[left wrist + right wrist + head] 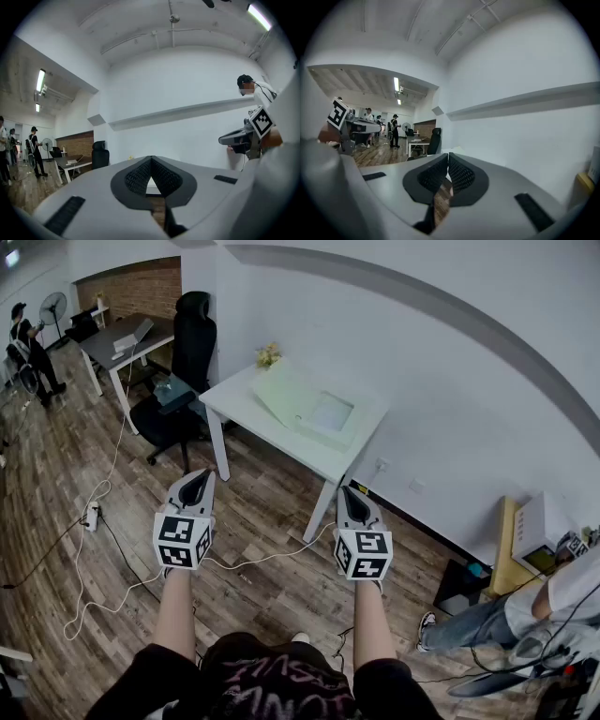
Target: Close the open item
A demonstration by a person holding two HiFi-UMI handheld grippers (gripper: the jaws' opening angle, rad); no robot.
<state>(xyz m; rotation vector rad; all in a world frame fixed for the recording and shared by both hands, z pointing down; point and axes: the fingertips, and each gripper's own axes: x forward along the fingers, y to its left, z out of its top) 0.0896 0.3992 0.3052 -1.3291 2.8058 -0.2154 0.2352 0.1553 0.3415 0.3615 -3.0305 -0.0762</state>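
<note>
A pale, flat hinged item (307,407), like a laptop, lies open on the white table (246,405) against the wall, its lid tilted back to the left. Both grippers hang over the wooden floor, well short of the table. My left gripper (201,475) points at the table's near left leg, and its jaws are shut with nothing between them. My right gripper (350,491) sits below the table's right corner, also shut and empty. In the left gripper view the fingertips (151,160) meet, as they do in the right gripper view (448,155).
A black office chair (184,362) stands left of the table, with a grey desk (120,339) behind it. Cables and a power strip (92,516) trail across the floor. A person (525,613) with grippers crouches at the right by a wooden shelf (506,549). Small yellow flowers (268,354) sit on the table.
</note>
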